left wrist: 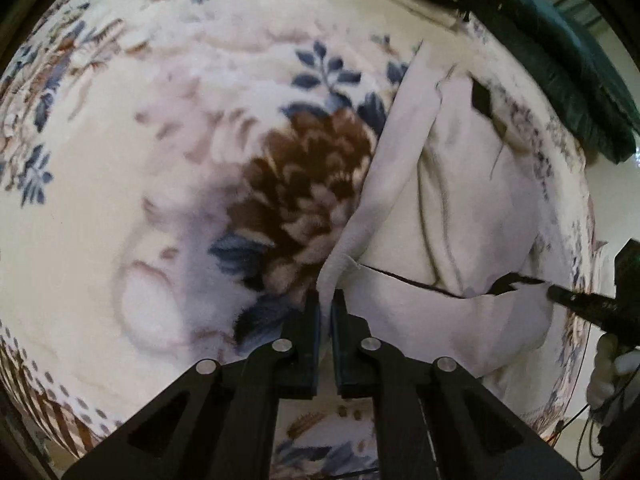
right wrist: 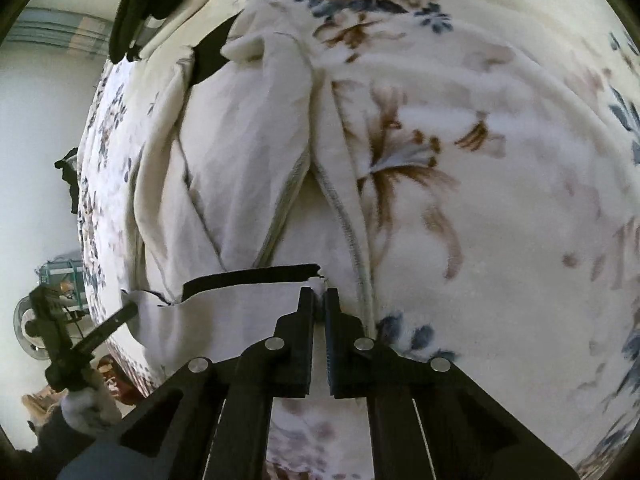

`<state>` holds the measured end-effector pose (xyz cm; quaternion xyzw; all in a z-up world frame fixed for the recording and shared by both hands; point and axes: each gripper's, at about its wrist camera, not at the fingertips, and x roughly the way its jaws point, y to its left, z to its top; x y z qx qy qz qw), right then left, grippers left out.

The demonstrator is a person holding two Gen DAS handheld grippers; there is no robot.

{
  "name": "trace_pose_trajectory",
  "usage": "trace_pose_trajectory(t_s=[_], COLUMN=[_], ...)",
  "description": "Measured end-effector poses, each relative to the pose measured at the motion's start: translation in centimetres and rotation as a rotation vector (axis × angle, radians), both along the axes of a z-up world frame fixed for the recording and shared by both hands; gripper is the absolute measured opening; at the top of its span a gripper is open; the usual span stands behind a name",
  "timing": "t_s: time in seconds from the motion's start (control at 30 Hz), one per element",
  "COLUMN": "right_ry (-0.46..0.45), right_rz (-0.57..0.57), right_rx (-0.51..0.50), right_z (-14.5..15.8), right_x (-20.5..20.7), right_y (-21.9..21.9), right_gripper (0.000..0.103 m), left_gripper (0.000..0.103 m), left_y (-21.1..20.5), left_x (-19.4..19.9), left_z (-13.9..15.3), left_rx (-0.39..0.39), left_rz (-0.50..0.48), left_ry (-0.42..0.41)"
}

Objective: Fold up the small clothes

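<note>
Floral fleece blanket underneath, left gripper and right gripper each apparently pinching white garment corners, pale wall beyond.

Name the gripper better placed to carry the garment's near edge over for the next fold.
Neither clearly: left gripper and right gripper each pinch a near corner of the white garment on the blanket, so probably both lift together.

One garment, one blanket, two grippers

A single white garment with black trim lies ahead of the left gripper and runs across to the right gripper; both grippers are counted, each with two black fingers. Beneath them spreads one floral blanket. Beyond the garment, at the far edge, sits what may be one dark cloth, too blurred to count surely.
</note>
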<state>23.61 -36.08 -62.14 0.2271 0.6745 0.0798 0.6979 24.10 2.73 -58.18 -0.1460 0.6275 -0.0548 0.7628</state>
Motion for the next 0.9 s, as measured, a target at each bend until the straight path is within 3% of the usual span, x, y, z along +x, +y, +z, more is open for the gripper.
trace_pose_trajectory(t_s=[0.33, 0.6, 0.7, 0.8, 0.87, 0.9], right_ry=[-0.096, -0.138, -0.129, -0.077, -0.025, -0.009], right_rz=[-0.141, -0.239, -0.262, -0.250, -0.279, -0.304], right_rx=[0.025, 0.003, -0.022, -0.030, 0.008, 0.047], right_z=[4.1, 4.8, 3.9, 2.3, 1.1, 0.7], right_x=[-0.7, 1.9, 3.4, 4.7, 5.1, 5.0], right_y=[-2.4, -4.6, -5.0, -5.0, -5.5, -5.9], right_gripper=[0.002, 0.002, 0.002, 0.003, 0.008, 0.018], left_gripper=[0.002, 0.002, 0.002, 0.004, 0.006, 0.007], left_y=[1.2, -0.3, -0.6, -0.6, -0.3, -0.1], left_x=[0.4, 7.8, 10.7, 12.7, 13.1, 12.9], left_z=[4.6, 3.6, 1.6, -1.3, -2.4, -2.4], left_rx=[-0.047, -0.036, -0.033, -0.057, -0.073, -0.078], left_rz=[0.063, 0.042, 0.028, 0.025, 0.038, 0.041], left_ry=[-0.115, -0.190, -0.163, -0.033, 0.027, 0.030])
